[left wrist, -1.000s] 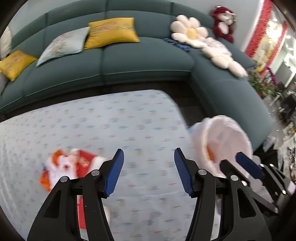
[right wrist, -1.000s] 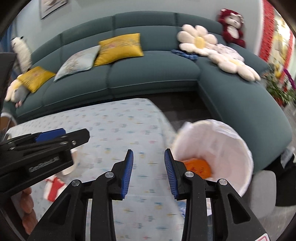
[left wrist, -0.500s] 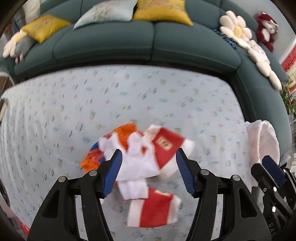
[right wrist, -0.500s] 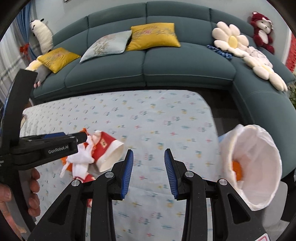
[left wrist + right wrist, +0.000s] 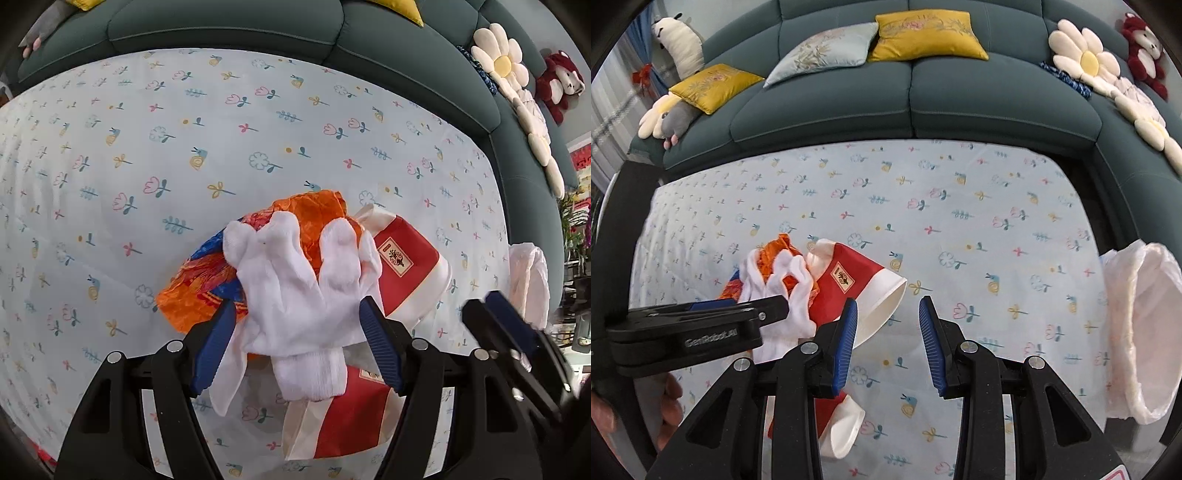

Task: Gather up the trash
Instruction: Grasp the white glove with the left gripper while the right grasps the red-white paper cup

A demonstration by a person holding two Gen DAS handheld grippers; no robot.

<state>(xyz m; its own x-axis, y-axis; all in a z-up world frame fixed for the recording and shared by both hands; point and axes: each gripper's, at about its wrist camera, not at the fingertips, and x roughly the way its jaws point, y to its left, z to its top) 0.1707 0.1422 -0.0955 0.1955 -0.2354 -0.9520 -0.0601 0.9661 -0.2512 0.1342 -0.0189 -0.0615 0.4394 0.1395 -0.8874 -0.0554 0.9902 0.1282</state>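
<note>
Trash mostly uncollected: white glove draped over orange wrapper, beside two red paper cups, all on the flowered tablecloth. Lined bin waits at the table's right edge, well apart; its contents hidden from here. My left gripper has just been opening, jaws astride the glove, pads not pressing. My right gripper is part open and empty, above bare cloth near the upper cup. Writing: "GenRobot.AI" on the left tool's body; cup label too small to read
</note>
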